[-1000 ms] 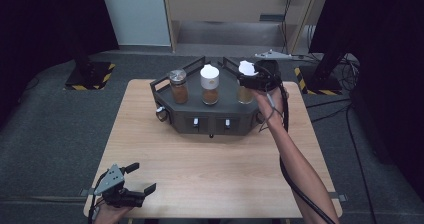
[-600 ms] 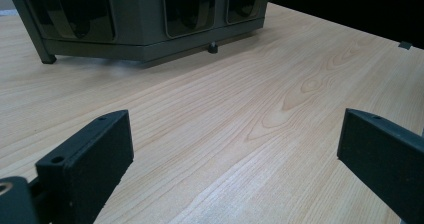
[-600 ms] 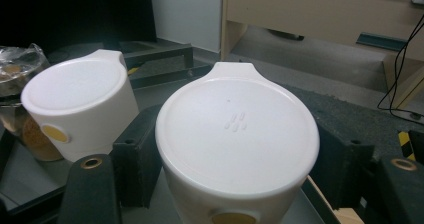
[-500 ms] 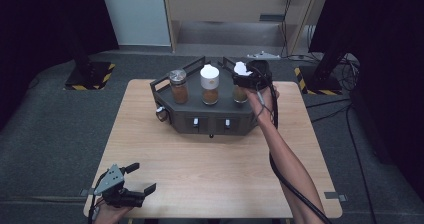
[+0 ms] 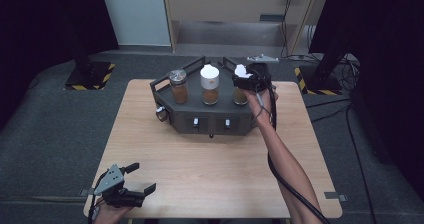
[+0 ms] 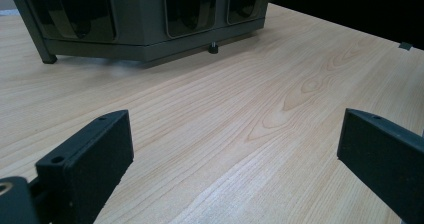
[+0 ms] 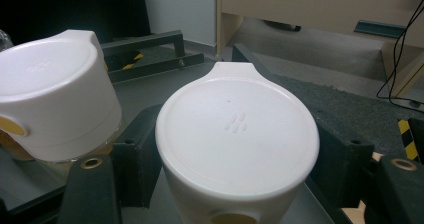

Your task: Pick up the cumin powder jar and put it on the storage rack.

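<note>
A dark rack point(image 5: 210, 126) stands at the table's far middle with three spice jars. A metal-lidded jar point(image 5: 178, 86) is at its left and a white-capped jar point(image 5: 209, 84) in the middle. My right gripper point(image 5: 245, 78) is shut on the white cap of the third jar point(image 5: 240, 95) at the rack's right end. In the right gripper view the black pads point(image 7: 136, 156) press both sides of that cap point(image 7: 237, 134); the middle jar's cap point(image 7: 55, 89) is beside it. My left gripper point(image 5: 142, 177) rests open at the table's near left corner, holding nothing point(image 6: 235, 149).
The wooden table point(image 5: 215, 174) is bare between the rack and my left gripper. The rack's front point(image 6: 140, 19) has several recessed knobs and a small foot. Beyond the table are a cabinet point(image 5: 230, 9), cables and yellow-black floor stands point(image 5: 90, 76).
My right gripper has sunk a little toward the rack's right end with the white-capped jar in it. The left gripper has not moved.
</note>
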Available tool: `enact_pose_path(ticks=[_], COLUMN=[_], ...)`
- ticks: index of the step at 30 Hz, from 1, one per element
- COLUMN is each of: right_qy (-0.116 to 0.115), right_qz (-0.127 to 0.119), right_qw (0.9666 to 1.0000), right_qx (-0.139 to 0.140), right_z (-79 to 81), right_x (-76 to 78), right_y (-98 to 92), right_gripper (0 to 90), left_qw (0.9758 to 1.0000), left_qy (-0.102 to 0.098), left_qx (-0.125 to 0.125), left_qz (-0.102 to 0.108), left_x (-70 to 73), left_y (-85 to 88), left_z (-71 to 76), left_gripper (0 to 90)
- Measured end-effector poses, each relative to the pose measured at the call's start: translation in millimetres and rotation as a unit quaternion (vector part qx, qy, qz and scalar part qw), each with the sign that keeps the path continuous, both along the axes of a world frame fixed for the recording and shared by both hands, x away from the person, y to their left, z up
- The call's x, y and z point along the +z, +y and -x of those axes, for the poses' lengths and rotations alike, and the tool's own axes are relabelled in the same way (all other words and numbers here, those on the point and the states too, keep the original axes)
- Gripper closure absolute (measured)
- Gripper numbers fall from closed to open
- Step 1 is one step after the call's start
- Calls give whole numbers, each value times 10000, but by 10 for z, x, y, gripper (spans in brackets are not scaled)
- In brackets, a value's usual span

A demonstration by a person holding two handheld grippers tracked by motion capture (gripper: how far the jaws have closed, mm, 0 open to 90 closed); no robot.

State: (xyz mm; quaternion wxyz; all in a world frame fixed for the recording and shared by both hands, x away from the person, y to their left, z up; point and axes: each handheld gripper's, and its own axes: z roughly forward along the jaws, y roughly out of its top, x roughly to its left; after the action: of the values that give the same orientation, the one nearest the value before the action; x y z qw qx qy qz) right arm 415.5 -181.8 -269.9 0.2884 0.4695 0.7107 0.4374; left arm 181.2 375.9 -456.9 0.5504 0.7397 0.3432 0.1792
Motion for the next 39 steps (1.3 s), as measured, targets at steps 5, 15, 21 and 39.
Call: enact_pose_path(ticks=[5,15,21,39], right_qy=[24,28,-88,-455], right_qz=[-59,-163,-353,-414], right_qw=[10000,9999,9993,9971], right_qx=[-24,-8,-21,443], right_z=[-4,-4,75,458], right_x=[-10,-32,9,296], right_y=[-18,-63,-123,-395], right_gripper=[308,289,137,84], left_qw=[10000,10000,10000,10000], left_qy=[3,-5,-5,-5], left_qx=[0,-11,-20,-29], left_qz=[1,-26,-27,-35], left_x=[-1,7,5,7], left_y=[0,-2,-4,-11], left_z=[-2,0,-2,-6], left_gripper=[1,1,1,1])
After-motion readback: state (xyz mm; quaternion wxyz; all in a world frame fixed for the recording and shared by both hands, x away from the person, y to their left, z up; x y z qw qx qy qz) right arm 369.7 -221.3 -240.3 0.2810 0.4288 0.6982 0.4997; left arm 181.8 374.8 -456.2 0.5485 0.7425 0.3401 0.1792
